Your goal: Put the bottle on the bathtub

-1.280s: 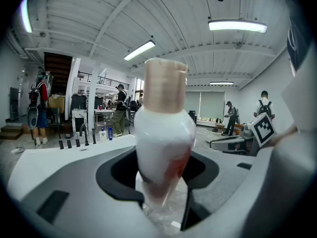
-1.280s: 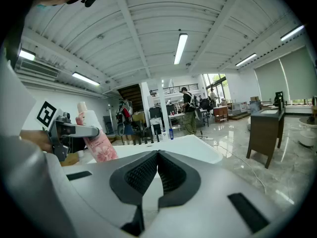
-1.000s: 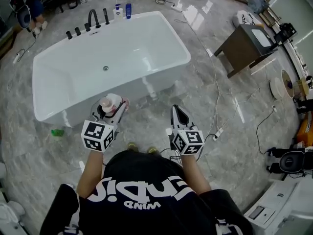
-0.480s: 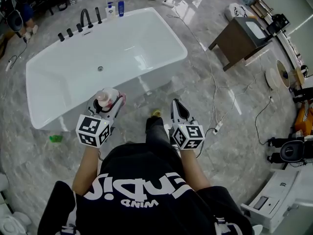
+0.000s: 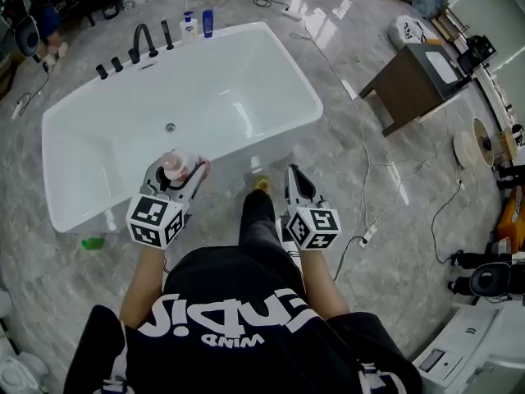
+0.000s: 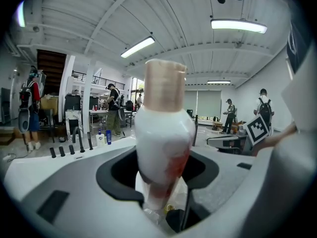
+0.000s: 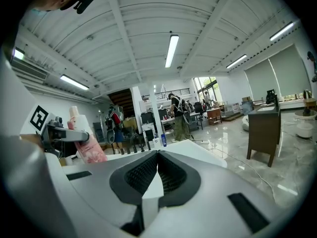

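Observation:
My left gripper [image 5: 179, 175] is shut on a white and pink bottle [image 5: 175, 167] with a tan cap, held upright near the front rim of the white bathtub [image 5: 271, 84]. In the left gripper view the bottle [image 6: 161, 138] fills the gap between the jaws. My right gripper [image 5: 297, 185] is shut and empty, level with the left one, over the marble floor in front of the tub. From the right gripper view the bottle [image 7: 84, 140] shows at the left, and the jaws meet ahead [image 7: 157, 158].
Black taps [image 5: 139, 43] and two small bottles [image 5: 197, 25] stand at the tub's far end. A brown cabinet [image 5: 414, 80] stands to the right, with cables [image 5: 365, 162] trailing over the floor. A green item [image 5: 93, 242] lies on the floor by the tub's near left corner.
The person has stepped forward, one leg now showing between the grippers. Both grippers stay in much the same pose, the bottle still held in the left one.

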Demonstrator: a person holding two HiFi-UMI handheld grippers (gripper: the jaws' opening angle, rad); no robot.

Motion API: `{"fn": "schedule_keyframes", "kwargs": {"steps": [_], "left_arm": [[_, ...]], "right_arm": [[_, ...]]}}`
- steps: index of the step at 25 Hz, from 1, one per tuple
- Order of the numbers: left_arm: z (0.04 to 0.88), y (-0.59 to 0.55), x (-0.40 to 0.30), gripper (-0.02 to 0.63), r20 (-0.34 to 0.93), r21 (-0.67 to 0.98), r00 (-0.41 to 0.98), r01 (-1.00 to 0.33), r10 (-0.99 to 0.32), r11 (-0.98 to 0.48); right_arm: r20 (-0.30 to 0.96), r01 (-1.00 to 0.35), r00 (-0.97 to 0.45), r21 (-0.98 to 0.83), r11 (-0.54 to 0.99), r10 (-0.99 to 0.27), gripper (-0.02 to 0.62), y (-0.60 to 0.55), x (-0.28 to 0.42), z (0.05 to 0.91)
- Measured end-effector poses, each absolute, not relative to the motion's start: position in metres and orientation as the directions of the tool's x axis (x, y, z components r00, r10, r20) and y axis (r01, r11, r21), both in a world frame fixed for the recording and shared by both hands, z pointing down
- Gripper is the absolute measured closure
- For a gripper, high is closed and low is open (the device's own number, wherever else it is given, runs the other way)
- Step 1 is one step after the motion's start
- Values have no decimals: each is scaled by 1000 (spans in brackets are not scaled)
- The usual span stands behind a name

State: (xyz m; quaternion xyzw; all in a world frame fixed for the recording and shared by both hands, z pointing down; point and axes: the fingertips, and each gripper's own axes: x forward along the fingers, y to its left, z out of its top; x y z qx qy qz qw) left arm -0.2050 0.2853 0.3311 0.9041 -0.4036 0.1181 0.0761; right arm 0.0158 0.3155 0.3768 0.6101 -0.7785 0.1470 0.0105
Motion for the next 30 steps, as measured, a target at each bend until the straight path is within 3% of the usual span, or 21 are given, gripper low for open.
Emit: {"fn": "schedule_keyframes", "kwargs": {"steps": [19,30], "left_arm": [[299,13,-89,379,273,84,507,-859,-817,-505],[312,-72,-85,379,315,92,451,-890,-835,-446]], "right_arm": [[241,-872,-484,-212,441,-841,572,4,122,359],[252,-834,-549,-231,502,-797,572,-83,117,378]]}}
